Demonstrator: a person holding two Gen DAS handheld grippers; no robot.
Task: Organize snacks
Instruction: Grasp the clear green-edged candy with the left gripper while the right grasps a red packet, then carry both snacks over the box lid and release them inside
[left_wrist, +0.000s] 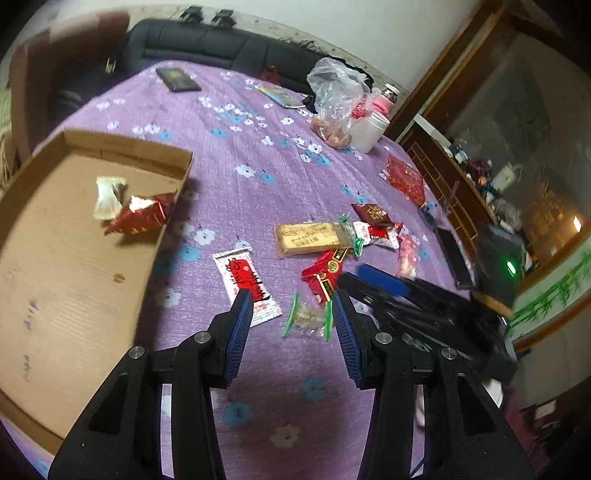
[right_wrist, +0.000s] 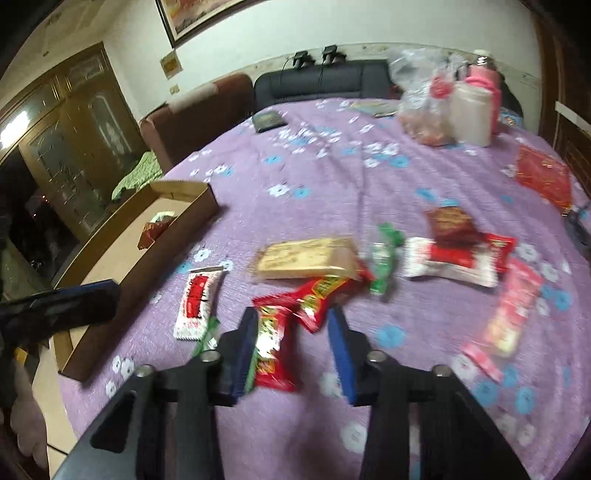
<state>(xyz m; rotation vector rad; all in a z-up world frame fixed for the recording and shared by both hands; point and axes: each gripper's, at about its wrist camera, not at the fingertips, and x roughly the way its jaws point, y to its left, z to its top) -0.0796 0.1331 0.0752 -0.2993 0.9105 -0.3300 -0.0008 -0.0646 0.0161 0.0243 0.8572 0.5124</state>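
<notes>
Left gripper (left_wrist: 291, 299): pointing obliquely downward, its two blue-padded fingers (left_wrist: 240, 325) standing apart with nothing between the pads; black linkage arms spreading toward the camera. Right gripper (right_wrist: 291, 321): also tilting obliquely downward, its blue pads (right_wrist: 341, 343) standing apart, neither one visibly pressing on anything. In the left wrist view the right gripper is showing at the right, lying just beside the left one's right finger. In the right wrist view the left gripper is showing at the left edge, blurred. Part of a hand (right_wrist: 26, 417) is showing at the lower left edge.
</notes>
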